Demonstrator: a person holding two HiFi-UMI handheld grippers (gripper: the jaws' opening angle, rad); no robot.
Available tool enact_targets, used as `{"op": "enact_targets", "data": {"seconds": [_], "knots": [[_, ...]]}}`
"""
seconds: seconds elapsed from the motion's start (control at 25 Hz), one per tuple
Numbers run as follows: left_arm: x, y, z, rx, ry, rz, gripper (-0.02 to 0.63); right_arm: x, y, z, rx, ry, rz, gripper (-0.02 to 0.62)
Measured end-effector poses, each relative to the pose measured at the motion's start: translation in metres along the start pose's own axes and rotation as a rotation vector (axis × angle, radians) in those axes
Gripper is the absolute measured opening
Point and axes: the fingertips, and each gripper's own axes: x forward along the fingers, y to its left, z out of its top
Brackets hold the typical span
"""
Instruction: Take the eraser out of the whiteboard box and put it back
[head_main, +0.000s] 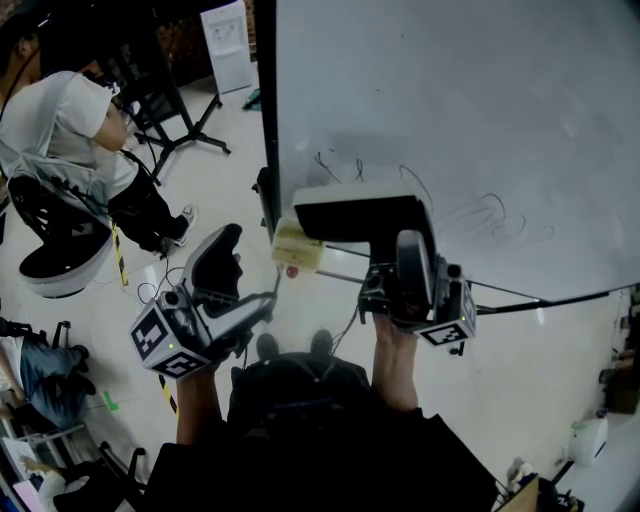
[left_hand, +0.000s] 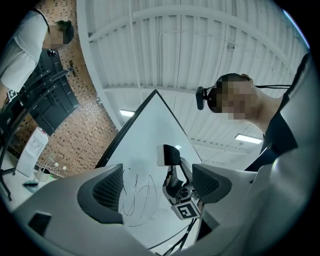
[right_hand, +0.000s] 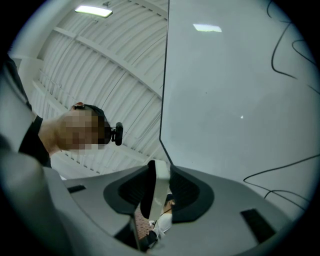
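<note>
Right tongs (right_hand: 159, 194) clamp a blocky eraser (head_main: 352, 216), black with a white edge.

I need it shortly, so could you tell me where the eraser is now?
In the head view's centre, the eraser is gripped by the right gripper, at the lower left corner of the whiteboard.

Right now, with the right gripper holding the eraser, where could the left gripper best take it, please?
The free end of the eraser, jutting left past the right gripper; bring the left gripper in from that side. It is a flat slab, so close across its black and white faces.
</note>
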Motion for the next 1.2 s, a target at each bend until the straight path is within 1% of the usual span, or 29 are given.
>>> {"op": "enact_targets", "data": {"seconds": [0.2,0.36,0.56,0.68,0.88,1.0,1.2], "knots": [[0.001,-0.004,-0.003,0.001,0.009,-0.006,0.431,-0.002,0.000,0.000,-0.006,0.009,-0.006,0.149],[0.001,-0.005,-0.005,0.022,0.015,-0.006,0.431,-0.012,-0.003,-0.004,0.026,0.005,-0.010,0.149],[-0.001,-0.003,-0.008,0.020,0.018,0.001,0.431,-0.008,-0.002,-0.006,-0.007,0.026,-0.013,0.149],[-0.002,-0.004,-0.007,0.014,0.014,0.007,0.431,-0.012,-0.003,-0.009,-0.007,0.038,-0.017,0.149],[-0.006,-0.004,-0.013,0.006,0.027,0.023,0.431,-0.018,-0.009,-0.019,-0.071,0.107,-0.052,0.149],[-0.008,-0.001,-0.013,0.002,0.020,0.029,0.431,-0.021,-0.016,-0.028,-0.085,0.141,-0.071,0.149],[-0.012,0.005,-0.020,-0.014,0.034,0.039,0.431,-0.029,-0.030,-0.042,-0.105,0.204,-0.106,0.149]]}}
